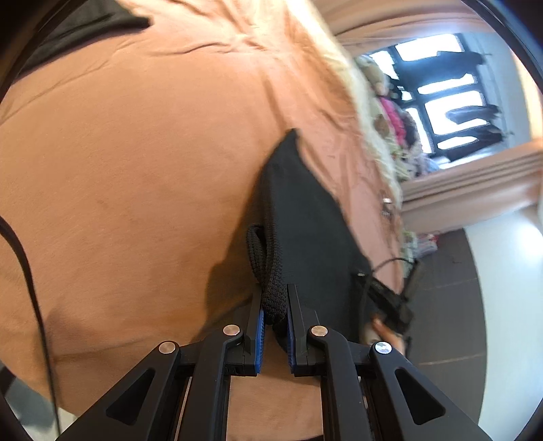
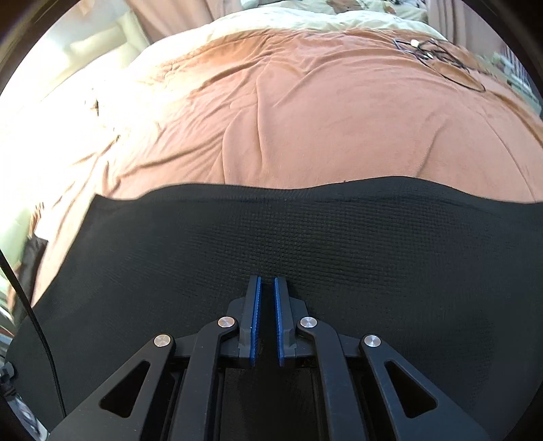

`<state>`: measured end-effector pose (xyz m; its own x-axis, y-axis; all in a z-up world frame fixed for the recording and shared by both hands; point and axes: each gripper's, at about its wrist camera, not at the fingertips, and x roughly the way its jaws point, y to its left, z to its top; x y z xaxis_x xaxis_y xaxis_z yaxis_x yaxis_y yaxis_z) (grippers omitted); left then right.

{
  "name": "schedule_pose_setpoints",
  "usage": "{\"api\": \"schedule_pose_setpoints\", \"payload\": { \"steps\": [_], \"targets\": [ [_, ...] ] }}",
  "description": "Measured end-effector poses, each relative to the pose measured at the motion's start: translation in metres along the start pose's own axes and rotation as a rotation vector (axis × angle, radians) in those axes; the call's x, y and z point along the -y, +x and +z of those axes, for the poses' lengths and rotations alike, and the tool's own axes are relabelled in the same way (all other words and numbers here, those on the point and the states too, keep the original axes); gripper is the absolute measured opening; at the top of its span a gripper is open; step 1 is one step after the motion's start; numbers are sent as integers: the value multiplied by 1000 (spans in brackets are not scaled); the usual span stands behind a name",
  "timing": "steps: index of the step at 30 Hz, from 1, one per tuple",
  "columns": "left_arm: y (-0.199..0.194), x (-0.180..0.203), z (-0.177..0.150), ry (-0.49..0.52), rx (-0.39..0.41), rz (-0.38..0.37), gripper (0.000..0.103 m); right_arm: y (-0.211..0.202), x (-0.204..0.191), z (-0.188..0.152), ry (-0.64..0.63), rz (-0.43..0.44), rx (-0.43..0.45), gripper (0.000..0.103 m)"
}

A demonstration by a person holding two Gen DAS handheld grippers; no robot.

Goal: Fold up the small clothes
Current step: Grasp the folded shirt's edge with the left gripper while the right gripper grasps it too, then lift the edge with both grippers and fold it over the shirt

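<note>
A black knit garment [image 1: 305,217] lies on a rust-orange bedspread [image 1: 135,152]. My left gripper [image 1: 275,288] is shut on a bunched, ribbed edge of it, with the cloth squeezed between the blue pads. At the garment's right edge a hand [image 1: 381,330] holds a blurred black device. In the right wrist view the same garment [image 2: 271,230] spreads wide and flat across the bedspread [image 2: 305,118]. My right gripper [image 2: 267,278] sits over its near part. Its jaws stand nearly together, and I see no cloth pinched between them.
Another dark cloth [image 1: 85,27] lies at the bed's far corner. A tangle of thin cables [image 2: 441,57] rests on the bed at the back right, beside a cream blanket [image 2: 305,20]. Dark floor [image 1: 441,305] runs along the bed's edge.
</note>
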<state>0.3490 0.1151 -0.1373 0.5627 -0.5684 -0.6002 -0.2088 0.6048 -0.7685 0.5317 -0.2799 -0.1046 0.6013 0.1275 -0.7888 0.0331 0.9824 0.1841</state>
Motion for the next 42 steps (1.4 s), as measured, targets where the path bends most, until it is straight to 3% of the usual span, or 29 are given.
{"api": "schedule_pose_setpoints", "payload": {
  "steps": [7, 15, 21, 26, 35, 42],
  "targets": [
    [-5, 66, 16, 135, 6, -125, 11, -42, 16, -25, 81, 143, 5, 3],
    [7, 150, 21, 301, -17, -197, 11, -93, 16, -72, 73, 182, 11, 3],
    [19, 199, 16, 411, -47, -216, 11, -103, 28, -121, 122, 204, -28, 3],
    [32, 241, 0, 534, -64, -232, 11, -105, 32, -154, 152, 219, -62, 3],
    [80, 293, -41, 647, -198, -248, 11, -126, 49, -179, 227, 271, -77, 3],
    [110, 329, -77, 724, -282, -259, 11, -208, 86, -192, 265, 263, 68, 8]
  ]
}}
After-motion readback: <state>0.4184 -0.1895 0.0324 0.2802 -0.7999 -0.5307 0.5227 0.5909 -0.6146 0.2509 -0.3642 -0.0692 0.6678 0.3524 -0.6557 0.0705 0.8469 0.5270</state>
